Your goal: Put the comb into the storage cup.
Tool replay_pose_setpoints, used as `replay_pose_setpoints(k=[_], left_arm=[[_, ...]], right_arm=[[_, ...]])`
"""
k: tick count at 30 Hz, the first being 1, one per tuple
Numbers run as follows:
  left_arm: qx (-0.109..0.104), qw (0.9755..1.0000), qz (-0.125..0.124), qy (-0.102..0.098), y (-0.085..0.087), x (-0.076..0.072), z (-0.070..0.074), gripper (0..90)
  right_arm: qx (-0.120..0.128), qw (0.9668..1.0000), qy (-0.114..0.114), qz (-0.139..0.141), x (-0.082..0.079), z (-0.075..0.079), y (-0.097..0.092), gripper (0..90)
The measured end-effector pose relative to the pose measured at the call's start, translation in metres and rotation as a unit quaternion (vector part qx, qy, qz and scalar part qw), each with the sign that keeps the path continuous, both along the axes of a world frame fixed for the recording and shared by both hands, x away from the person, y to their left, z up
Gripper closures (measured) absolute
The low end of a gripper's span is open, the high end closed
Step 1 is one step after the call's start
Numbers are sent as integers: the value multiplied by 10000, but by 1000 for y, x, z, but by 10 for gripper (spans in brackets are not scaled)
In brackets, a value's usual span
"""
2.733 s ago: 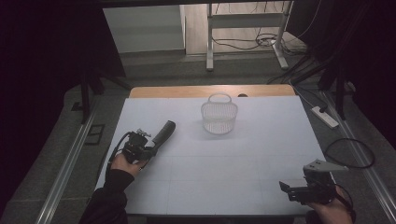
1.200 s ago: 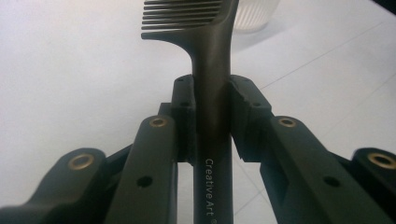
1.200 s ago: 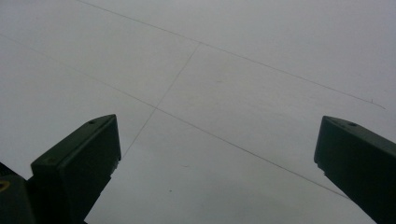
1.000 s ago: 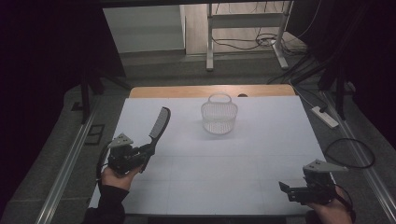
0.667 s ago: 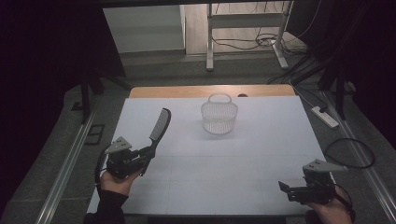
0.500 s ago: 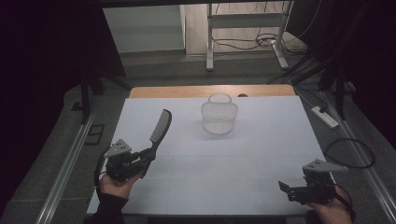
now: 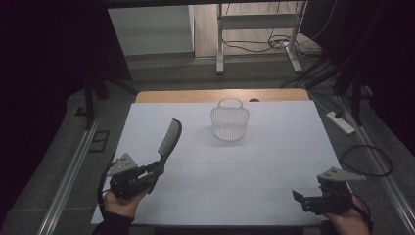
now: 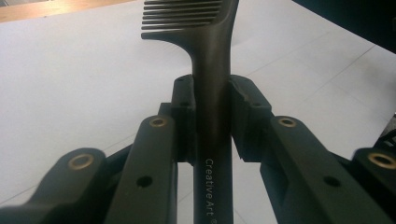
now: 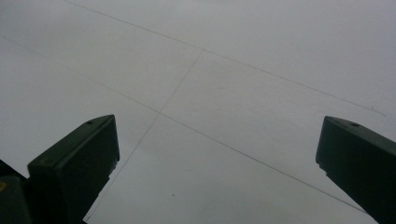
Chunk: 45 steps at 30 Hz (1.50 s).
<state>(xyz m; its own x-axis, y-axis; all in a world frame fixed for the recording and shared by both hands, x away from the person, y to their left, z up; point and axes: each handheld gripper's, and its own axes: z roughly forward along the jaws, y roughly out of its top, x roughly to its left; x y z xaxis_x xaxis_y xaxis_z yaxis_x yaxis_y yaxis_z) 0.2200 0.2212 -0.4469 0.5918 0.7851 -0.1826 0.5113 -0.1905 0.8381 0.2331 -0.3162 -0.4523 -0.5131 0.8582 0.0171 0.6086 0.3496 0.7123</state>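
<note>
— Where is the comb now?

— It is in the left gripper, at the near left part of the white table. The jaws are clenched on the handle, one pad on each side. In the left gripper view, the handle runs straight between them and the teeth stick out beyond the tips.

— Is the comb lying on the table?

— I cannot tell if it touches the surface. It points away from the hand, up and toward the far side, with the teeth end nearest to the clear basket, but well apart from it.

— And the other hand?

— The right gripper is at the near right corner, over bare table. Its jaws stand wide apart with nothing between them.
</note>
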Motion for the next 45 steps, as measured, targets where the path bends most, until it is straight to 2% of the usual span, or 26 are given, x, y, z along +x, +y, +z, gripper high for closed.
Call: replay_pose_setpoints(k=[8, 13, 17, 20, 23, 25, 29, 32, 37, 41, 45], left_arm=[[35, 9999, -148, -57, -9, -12, 1, 722], [70, 9997, -223, -39, -13, -11, 0, 722], [67, 9996, -274, -36, -13, -10, 0, 722], [-48, 9994, -342, -26, -13, -7, -1, 723], [-26, 9993, -360, -23, -15, -6, -1, 722], [18, 9992, -406, -9, -18, -5, -1, 722], [29, 9990, -435, 6, -21, -3, -2, 722], [63, 9988, -482, 4, -26, -2, -3, 722], [114, 9985, -541, -2, -31, -1, -3, 722], [81, 9984, -563, -3, -33, 0, -3, 722], [86, 9983, -580, -12, -35, 0, -3, 723]], right_arm=[[-29, 10000, -57, 69, -2, 1, 1, 0], [136, 9997, -99, 164, -2, 3, 2, 0], [169, 9994, -153, 252, -1, 5, 4, 0], [304, 9984, -285, 380, 0, 10, 6, 0], [342, 9978, -346, 445, 1, 12, 7, 0], [362, 9966, -413, 618, 2, 15, 10, 0], [400, 9957, -399, 730, 4, 17, 13, 0], [551, 9946, -390, 788, 7, 19, 14, 0], [691, 9927, -502, 857, 10, 26, 16, 0], [742, 9911, -569, 943, 14, 29, 18, 0], [771, 9905, -537, 1000, 18, 34, 22, 0]])
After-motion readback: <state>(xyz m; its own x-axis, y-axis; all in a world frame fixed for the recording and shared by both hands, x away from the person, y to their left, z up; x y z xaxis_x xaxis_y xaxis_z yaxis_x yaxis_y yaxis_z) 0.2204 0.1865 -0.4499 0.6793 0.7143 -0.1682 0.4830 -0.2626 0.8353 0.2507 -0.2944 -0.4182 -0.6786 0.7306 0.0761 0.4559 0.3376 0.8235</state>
